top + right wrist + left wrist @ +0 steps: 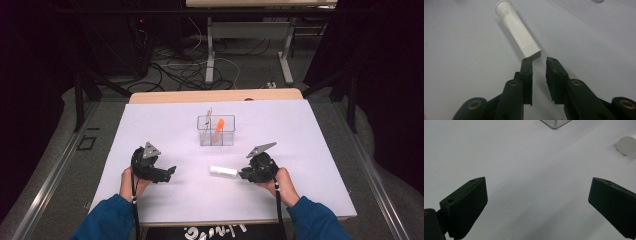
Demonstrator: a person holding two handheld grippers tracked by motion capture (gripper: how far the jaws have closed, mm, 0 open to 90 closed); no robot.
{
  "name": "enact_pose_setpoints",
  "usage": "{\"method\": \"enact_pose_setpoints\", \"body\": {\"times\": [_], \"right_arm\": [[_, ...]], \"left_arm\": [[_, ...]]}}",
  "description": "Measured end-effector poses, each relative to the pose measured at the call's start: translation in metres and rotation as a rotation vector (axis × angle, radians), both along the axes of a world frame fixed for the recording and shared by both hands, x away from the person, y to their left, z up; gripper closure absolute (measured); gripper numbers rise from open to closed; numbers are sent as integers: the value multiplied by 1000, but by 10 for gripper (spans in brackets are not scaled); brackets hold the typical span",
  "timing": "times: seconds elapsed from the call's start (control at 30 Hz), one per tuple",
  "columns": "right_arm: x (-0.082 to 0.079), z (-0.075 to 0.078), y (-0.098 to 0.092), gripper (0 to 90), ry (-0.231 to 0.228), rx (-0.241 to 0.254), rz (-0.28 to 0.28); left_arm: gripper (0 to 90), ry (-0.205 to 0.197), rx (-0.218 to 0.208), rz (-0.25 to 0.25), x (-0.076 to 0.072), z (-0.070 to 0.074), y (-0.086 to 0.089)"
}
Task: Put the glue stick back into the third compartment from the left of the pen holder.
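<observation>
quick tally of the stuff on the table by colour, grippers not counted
white: 1, the white tube lying flat
clear: 1, the clear divided container
orange: 1, the orange item standing in the container
thin pale stick in the container: 1
total: 4

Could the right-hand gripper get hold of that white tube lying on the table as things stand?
Probably yes. The right gripper sits just at the flat end of the white tube, its jaws slightly apart with nothing between them, and the table around the tube is bare. The jaws may need to open wider first.
</observation>
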State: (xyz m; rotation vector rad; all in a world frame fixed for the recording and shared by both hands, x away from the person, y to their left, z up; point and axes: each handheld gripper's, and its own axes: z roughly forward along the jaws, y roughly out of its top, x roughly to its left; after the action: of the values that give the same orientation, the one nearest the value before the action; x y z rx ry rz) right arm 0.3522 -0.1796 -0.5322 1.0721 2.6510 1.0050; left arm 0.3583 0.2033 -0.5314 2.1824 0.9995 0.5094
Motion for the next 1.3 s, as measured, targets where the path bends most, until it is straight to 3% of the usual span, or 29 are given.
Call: {"method": "enact_pose_setpoints", "body": {"times": [0.07,0.2,0.43,0.53,0.57,0.73,1.1,1.3], "right_arm": [[1,1,-2,636,-15,8,7],[2,5,-3,465,-6,-41,17],[7,14,-2,187,-8,-70,50],[12,18,0,129,-31,-74,62],[13,21,1,106,-11,-83,69],[18,26,11,0,-35,-99,87],[29,24,40,1,-32,-122,190],[31,22,62,158,-29,-162,258]], "left_arm": [[22,2,1,-2,0,0,0],[22,0,-7,7,-1,-1,1],[22,-3,2,2,-1,-1,-1],[22,-1,5,3,-1,0,0],[22,-6,1,3,-2,0,0],[22,2,5,1,-1,0,0],[22,-6,1,6,-1,-2,-2],[22,-7,-2,8,-1,-2,-2]]}}
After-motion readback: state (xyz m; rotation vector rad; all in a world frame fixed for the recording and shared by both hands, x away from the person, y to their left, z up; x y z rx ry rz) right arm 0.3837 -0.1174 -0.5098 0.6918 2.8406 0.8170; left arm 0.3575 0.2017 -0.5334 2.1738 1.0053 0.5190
